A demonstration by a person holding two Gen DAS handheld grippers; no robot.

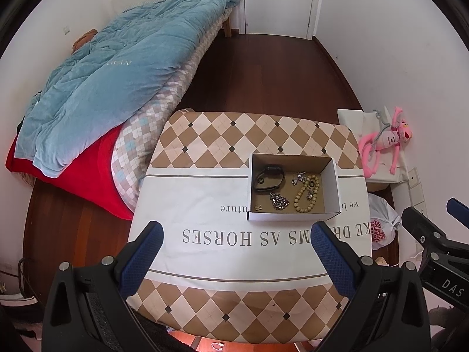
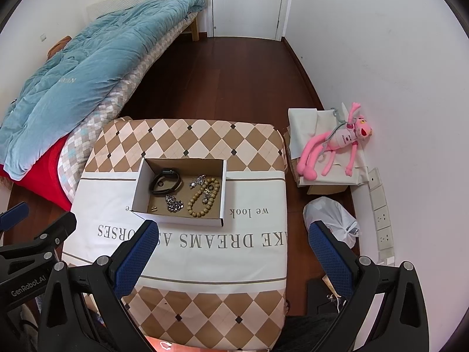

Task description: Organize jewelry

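Observation:
An open cardboard box (image 1: 334,182) (image 2: 137,187) sits on a table with a diamond-patterned cloth (image 1: 205,228) (image 2: 234,234). Inside lie a black watch (image 1: 269,177) (image 2: 165,182), a silver chain (image 1: 280,201) (image 2: 173,204), a wooden bead bracelet (image 1: 304,198) (image 2: 202,198), small silver charms (image 1: 298,178) (image 2: 197,181) and a tiny gold piece (image 1: 258,207) (image 2: 154,209). My left gripper (image 1: 236,236) is open and empty, above the table short of the box. My right gripper (image 2: 233,234) is open and empty, to the right of the box's near corner.
A bed with a blue quilt (image 1: 117,76) (image 2: 82,70) stands at the left. A pink plush toy (image 1: 387,140) (image 2: 337,143) lies on a box at the right, a white plastic bag (image 1: 382,223) (image 2: 334,220) on the floor below it. A white door (image 2: 247,3) is at the back.

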